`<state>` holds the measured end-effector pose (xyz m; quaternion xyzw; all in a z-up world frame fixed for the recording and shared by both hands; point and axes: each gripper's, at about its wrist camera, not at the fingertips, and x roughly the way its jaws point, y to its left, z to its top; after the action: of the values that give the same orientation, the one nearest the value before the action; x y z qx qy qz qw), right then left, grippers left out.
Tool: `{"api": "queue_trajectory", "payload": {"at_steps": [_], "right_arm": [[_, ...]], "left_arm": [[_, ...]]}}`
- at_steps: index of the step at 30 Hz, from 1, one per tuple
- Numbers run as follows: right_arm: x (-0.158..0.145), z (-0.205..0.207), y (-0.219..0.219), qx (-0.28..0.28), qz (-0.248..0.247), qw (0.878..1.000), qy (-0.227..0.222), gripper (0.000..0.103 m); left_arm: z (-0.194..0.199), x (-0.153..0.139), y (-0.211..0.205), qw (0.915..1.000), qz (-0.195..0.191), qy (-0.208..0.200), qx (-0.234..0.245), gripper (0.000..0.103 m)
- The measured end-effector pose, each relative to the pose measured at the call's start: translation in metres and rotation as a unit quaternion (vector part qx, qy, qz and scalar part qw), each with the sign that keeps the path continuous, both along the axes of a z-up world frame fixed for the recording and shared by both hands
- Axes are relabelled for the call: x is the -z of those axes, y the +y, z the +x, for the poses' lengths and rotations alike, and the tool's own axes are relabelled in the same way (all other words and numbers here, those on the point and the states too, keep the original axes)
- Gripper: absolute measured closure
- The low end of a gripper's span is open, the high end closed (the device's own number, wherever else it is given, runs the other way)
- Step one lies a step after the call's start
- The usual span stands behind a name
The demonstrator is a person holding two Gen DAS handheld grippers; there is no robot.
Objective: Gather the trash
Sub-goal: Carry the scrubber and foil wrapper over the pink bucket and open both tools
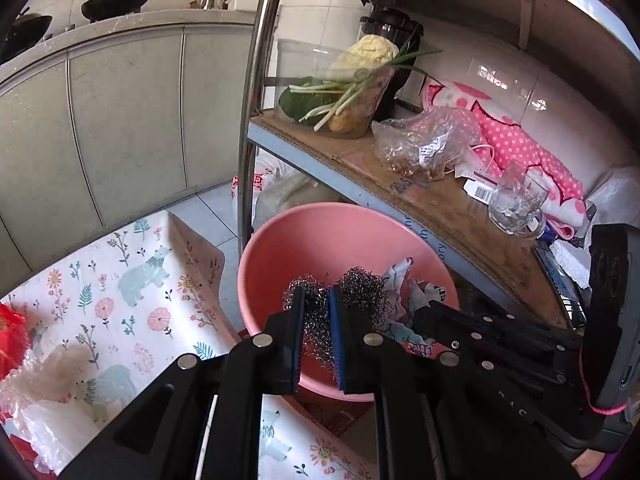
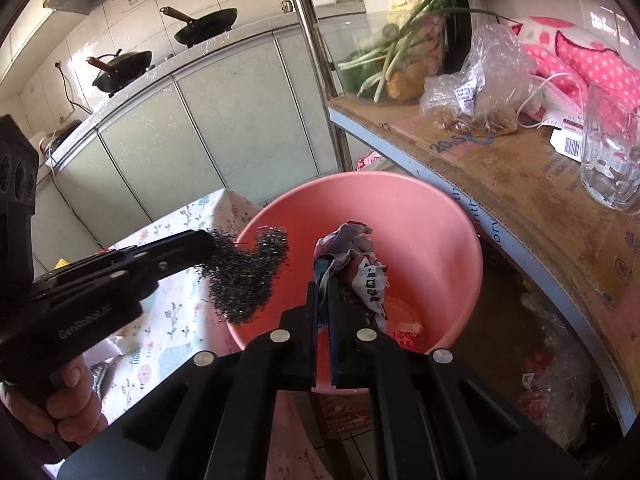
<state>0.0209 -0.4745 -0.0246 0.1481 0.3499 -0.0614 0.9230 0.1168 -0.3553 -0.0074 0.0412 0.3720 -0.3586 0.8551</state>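
A pink plastic basin (image 1: 320, 236) (image 2: 432, 216) stands on the floor beside a metal shelf. My left gripper (image 1: 316, 294) is shut on a grey steel wool scourer (image 1: 360, 288) and holds it over the basin's near rim; the scourer also shows in the right wrist view (image 2: 244, 276). My right gripper (image 2: 325, 280) is shut on a crumpled printed wrapper (image 2: 360, 260) above the basin's middle; the wrapper also shows in the left wrist view (image 1: 408, 288). A red-and-white packet (image 2: 408, 334) lies on the basin's bottom.
A table with a floral bear cloth (image 1: 120, 296) sits left of the basin, with bubble wrap (image 1: 48, 400) on it. The shelf's cardboard-lined board (image 2: 520, 184) carries a crinkled plastic bag (image 2: 476, 88), a glass mug (image 2: 612, 156), vegetables (image 1: 348, 84) and a pink dotted cloth (image 1: 516, 140). Kitchen cabinets (image 1: 120, 128) stand behind.
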Motion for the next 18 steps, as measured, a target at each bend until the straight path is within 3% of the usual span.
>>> {"api": "queue_trajectory", "payload": {"at_steps": [7,11,18], "right_arm": [[0.006,0.006,-0.002,0.013,-0.008,1.000,0.014,0.098],[0.007,0.010,-0.007,0.020,-0.002,1.000,0.016,0.078],[-0.004,0.007,-0.004,0.012,-0.015,1.000,0.001,0.074]], "left_arm": [[0.005,0.008,-0.007,1.0000,0.004,0.007,-0.001,0.085],[0.004,0.004,-0.007,0.9998,-0.011,0.015,0.003,0.074],[-0.008,-0.023,0.002,0.9992,-0.037,-0.010,0.013,0.065]]}}
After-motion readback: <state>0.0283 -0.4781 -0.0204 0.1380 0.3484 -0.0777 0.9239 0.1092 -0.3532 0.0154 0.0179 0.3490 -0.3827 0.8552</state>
